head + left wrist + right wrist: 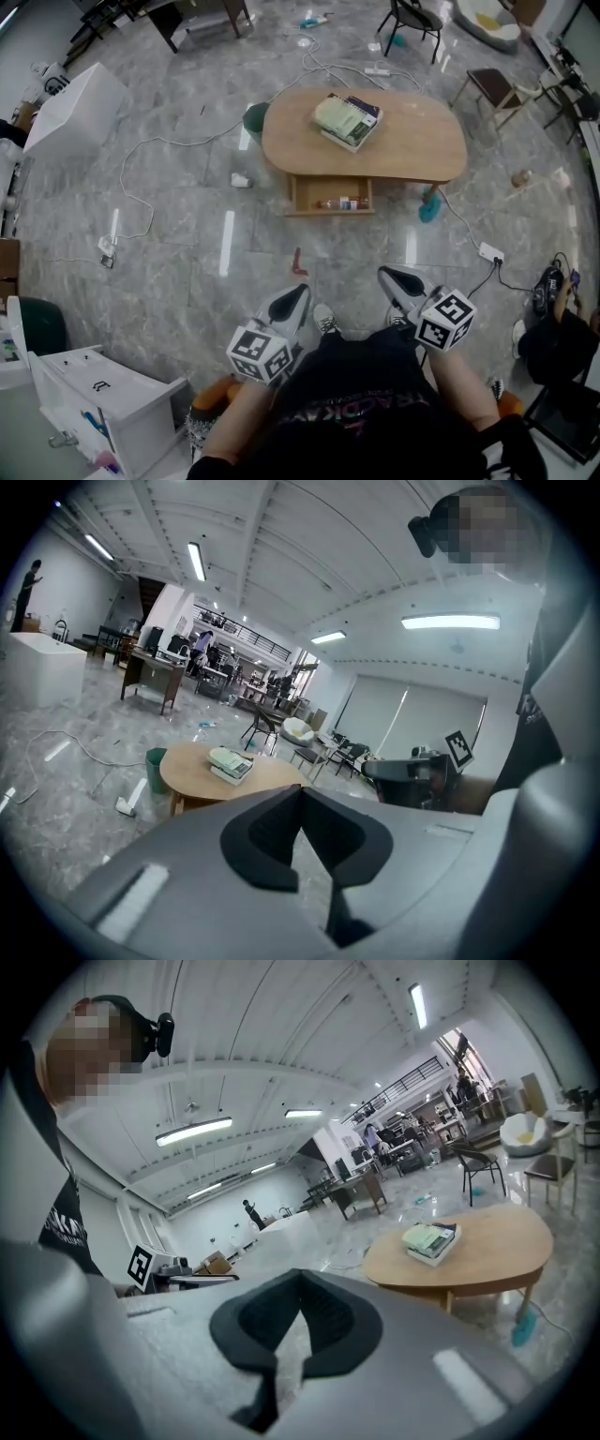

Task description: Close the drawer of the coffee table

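The oval wooden coffee table (403, 145) stands ahead on the marble floor, with a stack of books (347, 120) on top. Its drawer (330, 196) hangs open under the near edge, with small items inside. My left gripper (298, 292) and right gripper (389, 276) are held close to my body, well short of the table, both shut and empty. The left gripper view shows the shut left gripper (302, 789), with the table (192, 772) far off at the left. In the right gripper view the right gripper (300, 1274) is shut, and the table (478, 1255) lies at the right.
Cables run across the floor, with a power strip (490, 251) at the right. A small red object (298, 263) lies between me and the drawer. A teal object (429, 206) and a green bin (253, 117) flank the table. A white drawer unit (103, 403) stands at my left.
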